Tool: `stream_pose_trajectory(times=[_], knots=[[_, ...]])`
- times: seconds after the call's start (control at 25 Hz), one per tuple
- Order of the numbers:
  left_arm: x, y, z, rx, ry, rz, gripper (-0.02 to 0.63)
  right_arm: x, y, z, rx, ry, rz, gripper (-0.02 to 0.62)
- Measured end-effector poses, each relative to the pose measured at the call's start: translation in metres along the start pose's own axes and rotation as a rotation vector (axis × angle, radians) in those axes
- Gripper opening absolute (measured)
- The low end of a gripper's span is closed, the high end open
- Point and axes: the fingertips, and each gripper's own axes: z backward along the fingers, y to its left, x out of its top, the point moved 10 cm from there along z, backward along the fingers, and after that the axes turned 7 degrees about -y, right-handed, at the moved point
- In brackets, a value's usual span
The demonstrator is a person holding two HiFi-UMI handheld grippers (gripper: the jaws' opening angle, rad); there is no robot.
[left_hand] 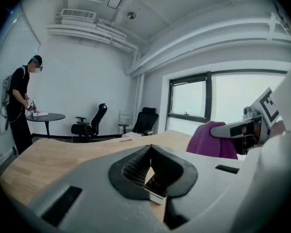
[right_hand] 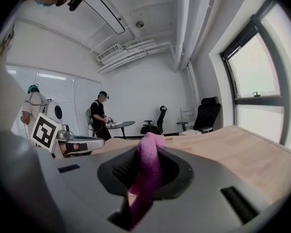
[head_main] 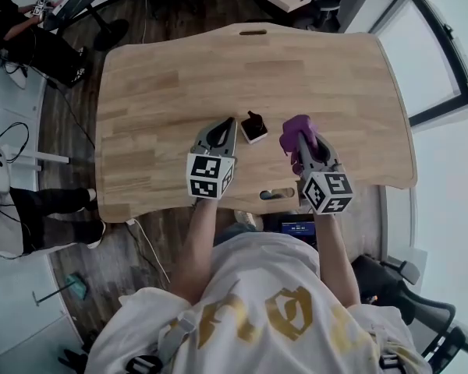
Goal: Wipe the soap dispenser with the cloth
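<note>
Left gripper [head_main: 232, 123] is sitting fully closed and gripping nothing. Its own view is framing the soap dispenser [left_hand: 156, 187] through the opening below its tips, and the head view is placing it on the table [head_main: 164, 76] between both tools. Right gripper [head_main: 299, 142] is clamping the purple cloth [right_hand: 146, 174]. Both forearms are reaching forward, with the tools tilting slightly down.

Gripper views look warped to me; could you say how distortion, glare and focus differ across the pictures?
Head view: sharp, evenly lit, only soft shadows on the table. Left gripper view: fisheye, dark corners, window washed out. Right gripper view: same fisheye, the close cloth soft.
</note>
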Motion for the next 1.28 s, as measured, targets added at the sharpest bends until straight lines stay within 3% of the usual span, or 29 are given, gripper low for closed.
stream_pose_trajectory(times=[0.52,0.8,1.12,1.28], knots=[[-0.005,0.021,-0.021,0.070,0.014,-0.013,0.009,-0.012,-0.013,-0.035,0.051,0.027,-0.022,0.052],[-0.008,0.026,-0.035,0.045,0.010,0.031,0.009,-0.009,-0.025,-0.044,0.035,0.040,-0.028,0.052],[-0.031,0.027,-0.043,0.037,0.067,0.077,0.011,-0.025,-0.036,-0.054,0.035,0.082,-0.058,0.052],[-0.045,0.024,-0.042,-0.033,0.068,0.102,0.011,-0.032,-0.036,-0.059,0.051,0.098,-0.065,0.052]])
